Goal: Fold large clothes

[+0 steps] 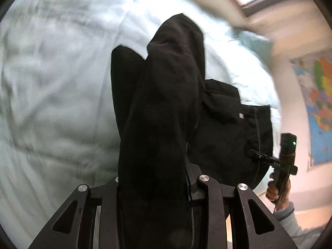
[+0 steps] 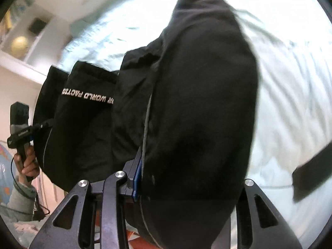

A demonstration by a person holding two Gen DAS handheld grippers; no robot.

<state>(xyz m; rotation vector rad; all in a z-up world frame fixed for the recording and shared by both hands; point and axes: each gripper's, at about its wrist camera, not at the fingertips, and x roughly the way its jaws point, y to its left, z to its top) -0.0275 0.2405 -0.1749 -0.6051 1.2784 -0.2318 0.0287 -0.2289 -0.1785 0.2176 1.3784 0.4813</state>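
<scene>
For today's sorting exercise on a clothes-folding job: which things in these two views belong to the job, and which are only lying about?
Belongs to the job:
- black garment, bunched and hanging between both grippers
- left gripper, clamped on it
- right gripper, clamped on it
- pale bedcover beneath, the surface to work on

Just lying about:
- wall map
- shelf unit with a yellowish ball

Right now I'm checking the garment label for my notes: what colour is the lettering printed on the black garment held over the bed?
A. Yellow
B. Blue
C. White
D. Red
C: in the right wrist view the black garment carries white block lettering, partly readable as "WORLD FACTO", as it hangs over the pale bed cover.
</scene>
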